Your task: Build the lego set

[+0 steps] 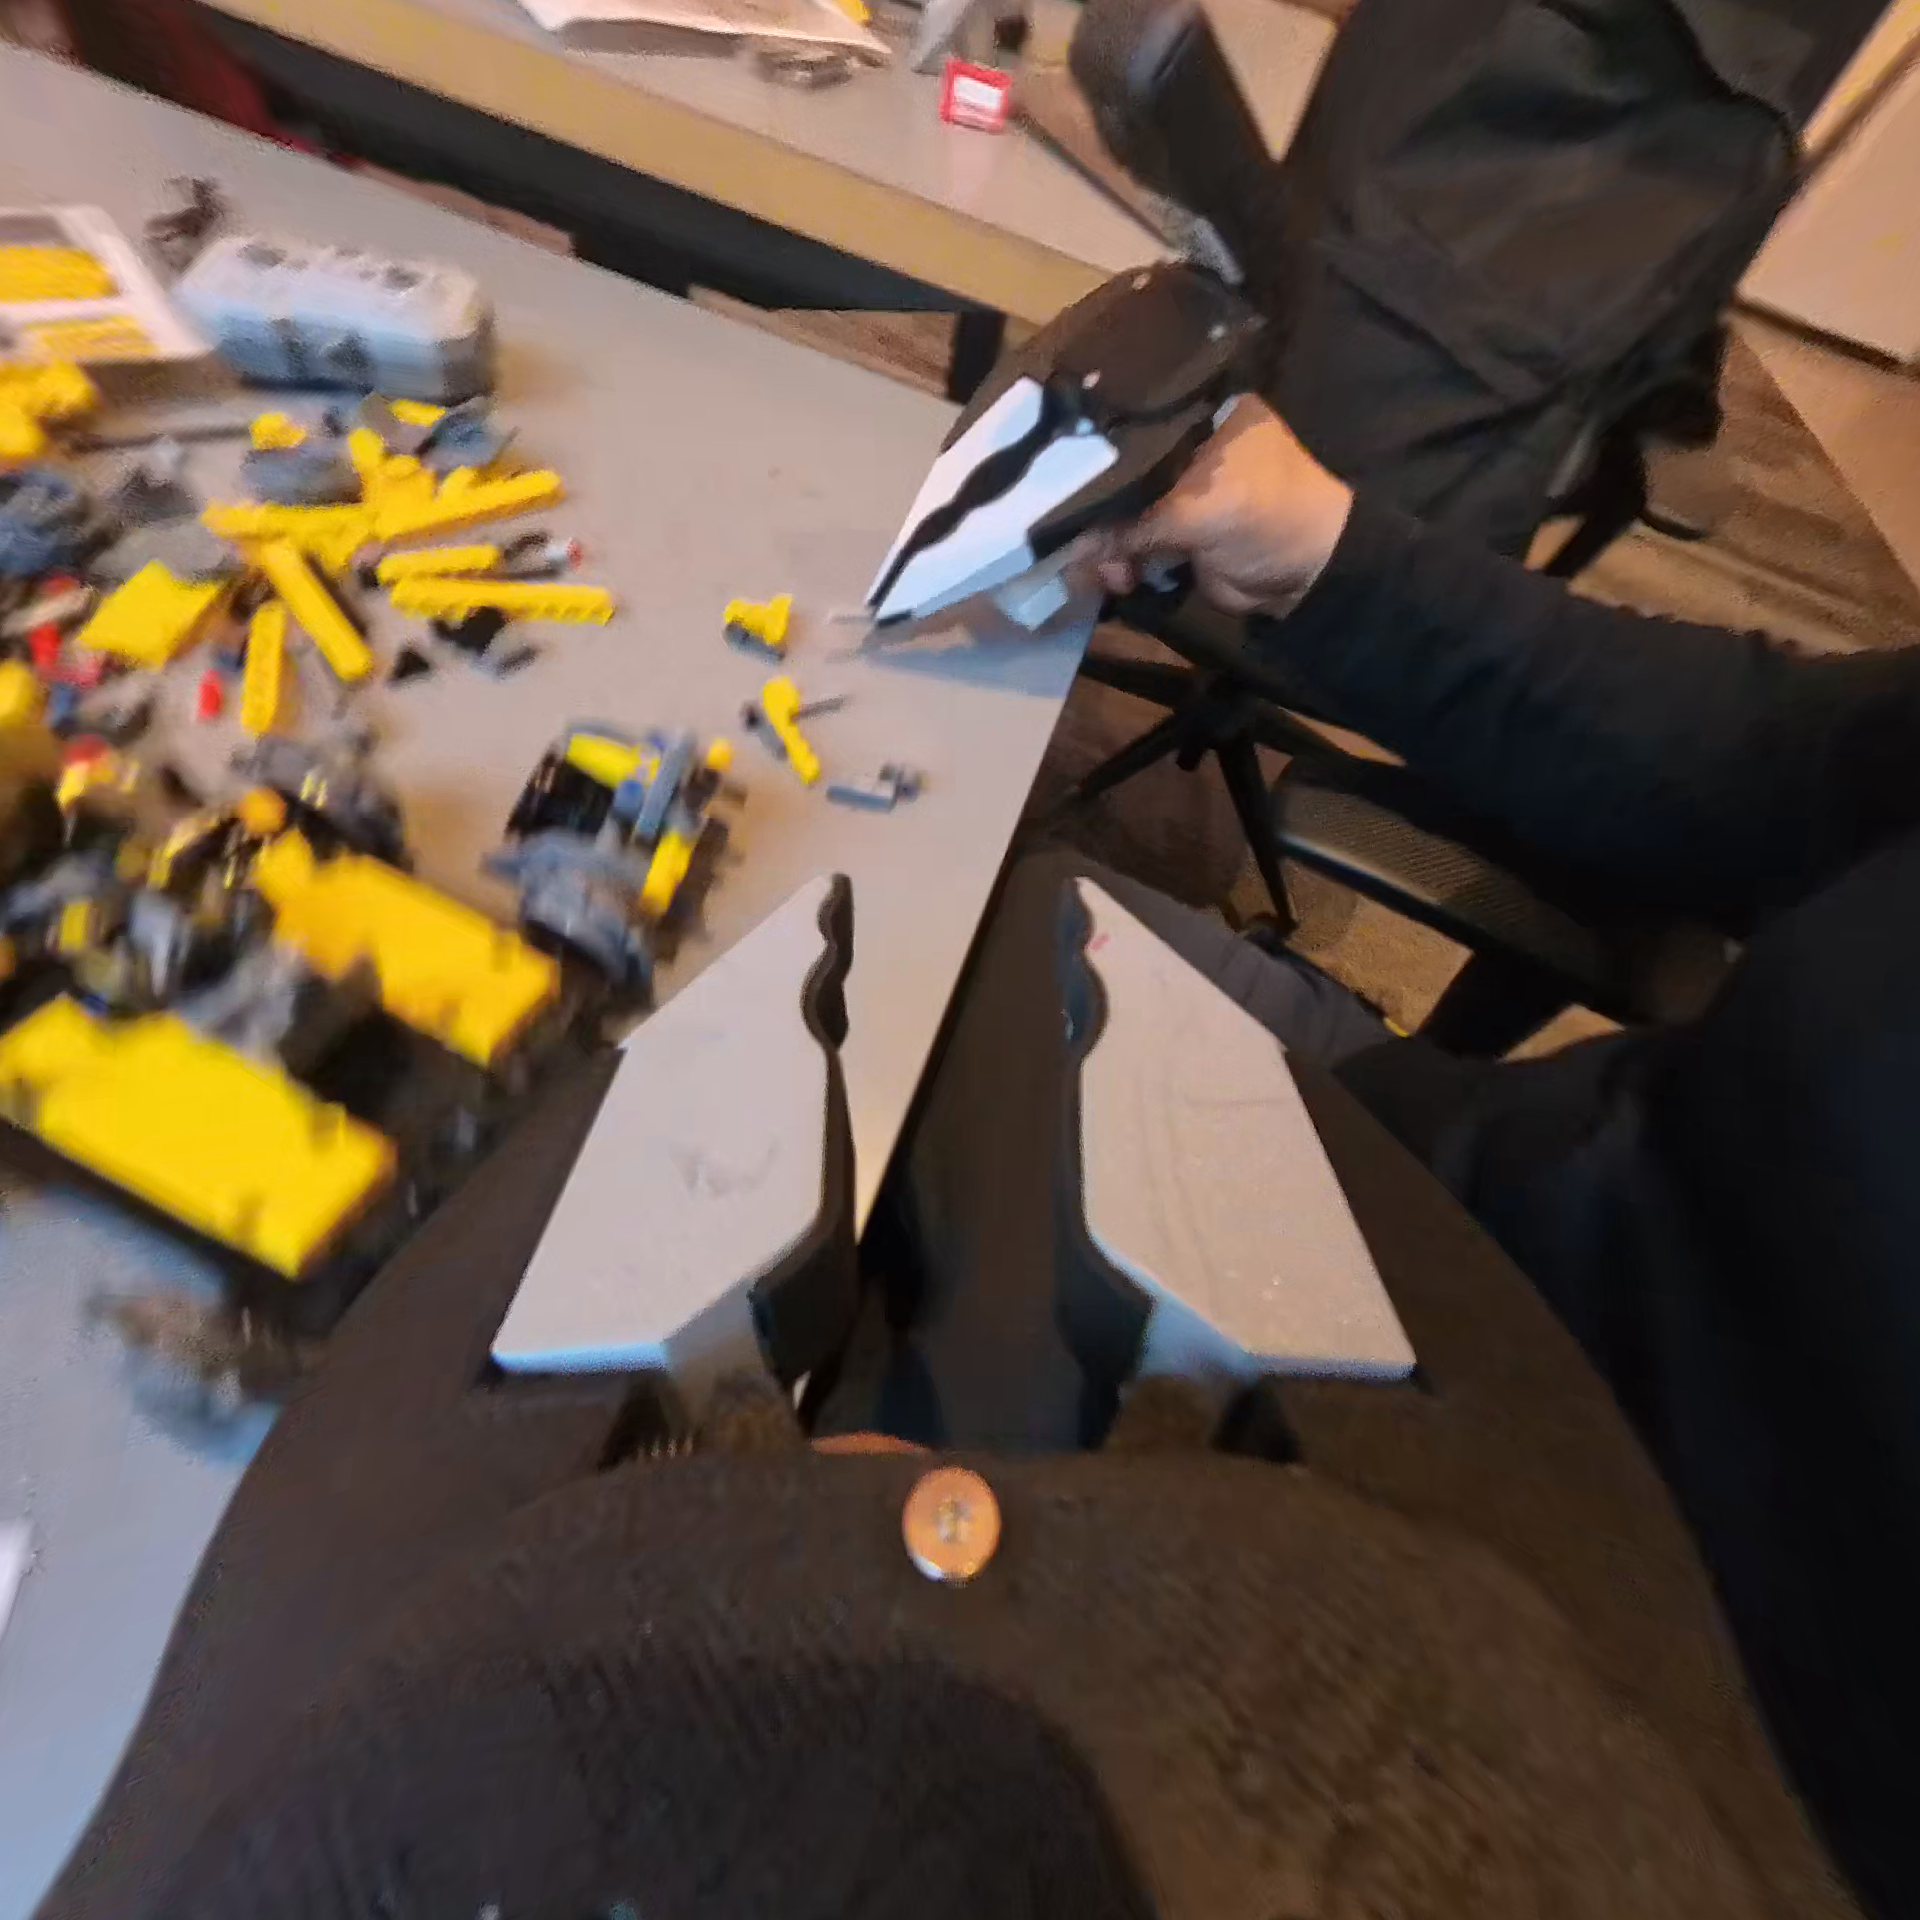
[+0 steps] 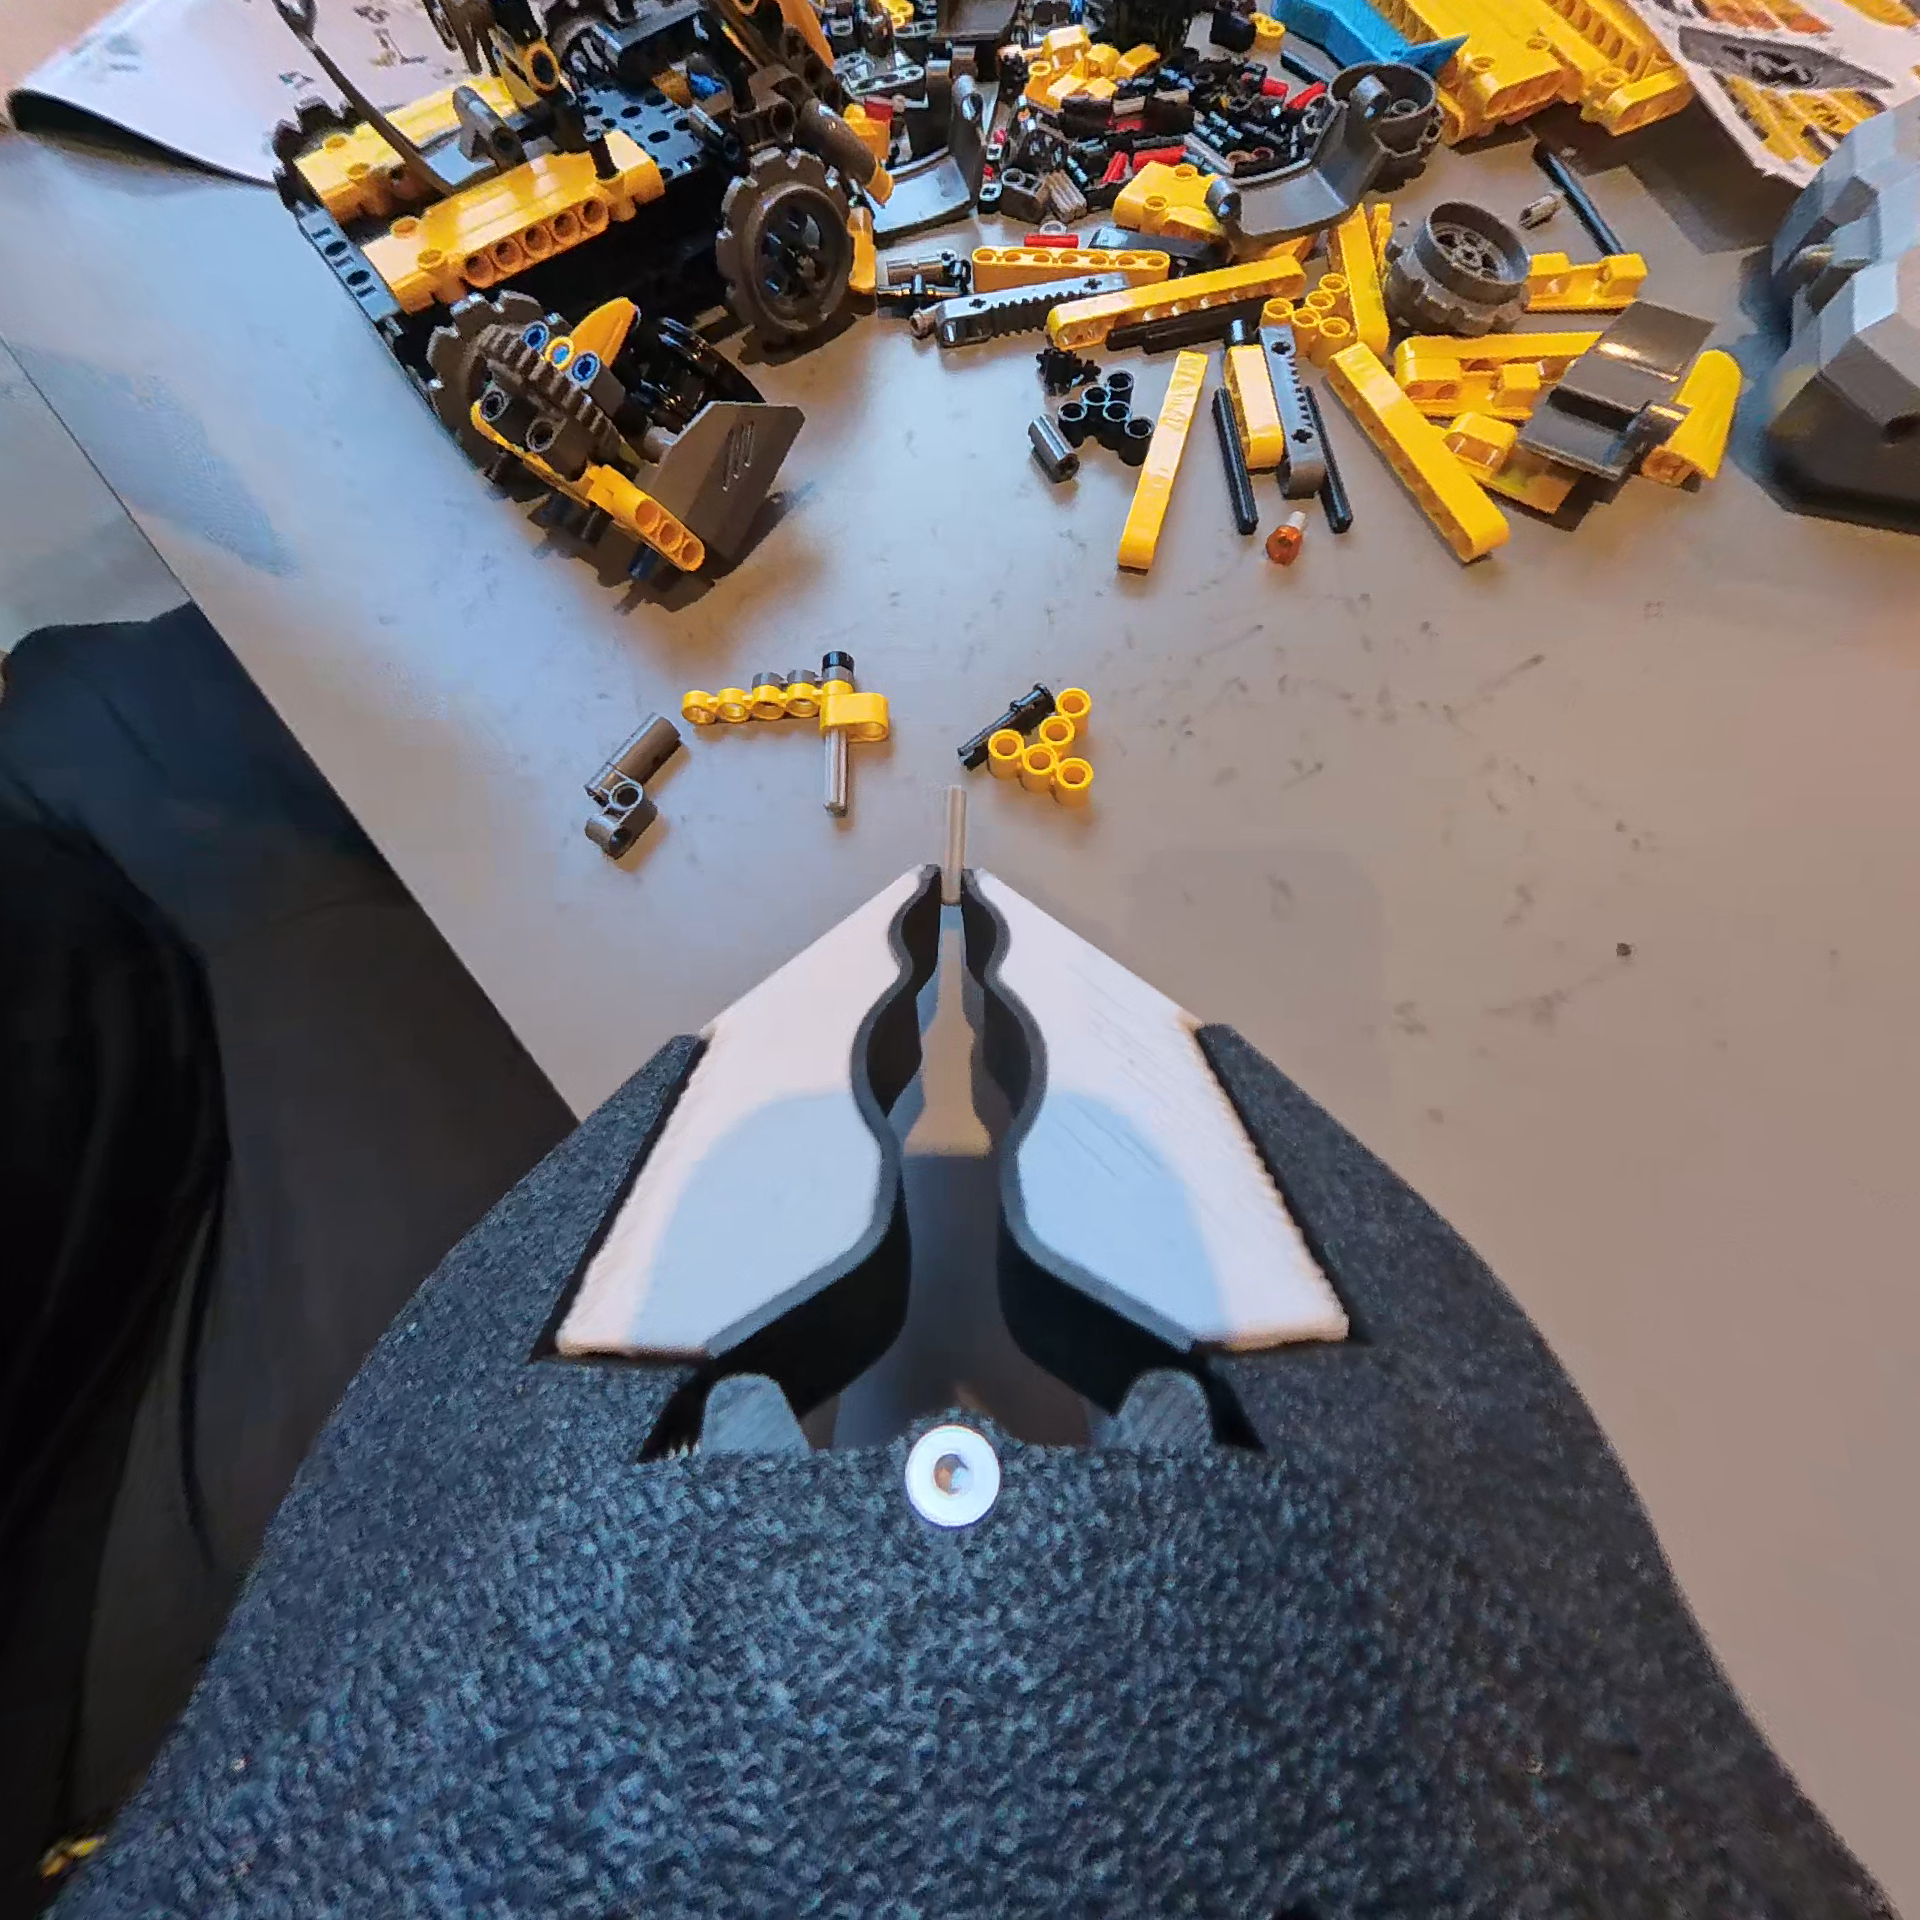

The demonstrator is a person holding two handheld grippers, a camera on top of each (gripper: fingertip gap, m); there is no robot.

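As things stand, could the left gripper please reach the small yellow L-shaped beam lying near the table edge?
Probably yes: the left gripper is open and empty, and bare table lies around the small yellow L-shaped beam, with only the right gripper hovering nearby.

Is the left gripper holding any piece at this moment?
No, the left gripper is open with nothing between its fingers.

Soft, even indoor light, moderately bright. Left wrist view smeared by motion blur, worst over the yellow bricks at 9 o'clock. Right wrist view sharp across the surface, faint soft shadows under parts, mild sheen on the fingers. Wide-angle bending toward all edges.
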